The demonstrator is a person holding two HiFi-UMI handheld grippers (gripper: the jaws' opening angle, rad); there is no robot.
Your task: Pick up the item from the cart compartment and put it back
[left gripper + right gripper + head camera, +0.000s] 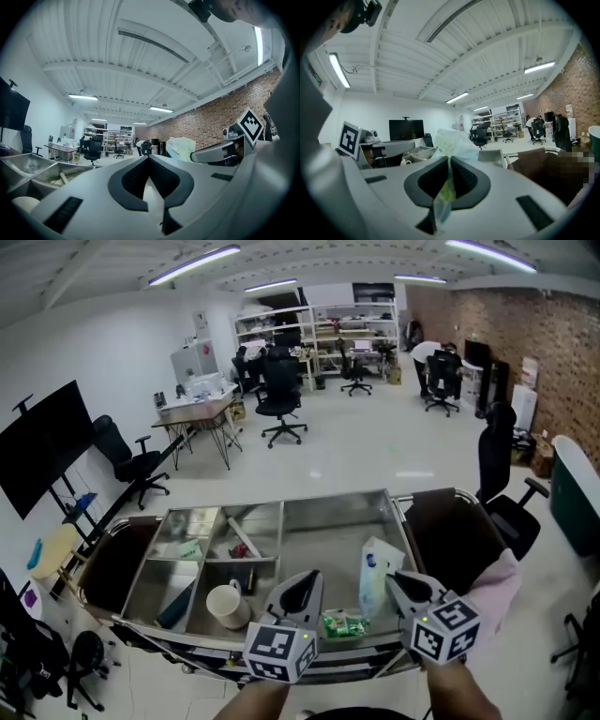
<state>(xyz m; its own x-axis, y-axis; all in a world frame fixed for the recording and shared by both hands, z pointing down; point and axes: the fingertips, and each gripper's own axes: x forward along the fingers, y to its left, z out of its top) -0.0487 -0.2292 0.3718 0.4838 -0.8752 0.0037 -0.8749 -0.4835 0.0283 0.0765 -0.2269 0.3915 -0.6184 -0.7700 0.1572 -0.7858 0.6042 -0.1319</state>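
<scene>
Jaws of the right gripper (449,159) are pinched shut on a thin plastic bag (452,139), w/ a strip of film caught between the pads and running back down the slot. Bag is translucent, whitish w/ a pale green tint, crinkled and puffed above the tips; the head view shows a blue patch on its side. It hangs upright over the cart's (309,499) big right compartment, near the front edge. Left gripper (149,157) has its jaws together w/ nothing between them and sits just left of the bag. A green packet (343,623) lies at the front edge between the two grippers. A white mug (225,604) sits in the front-middle compartment.
</scene>
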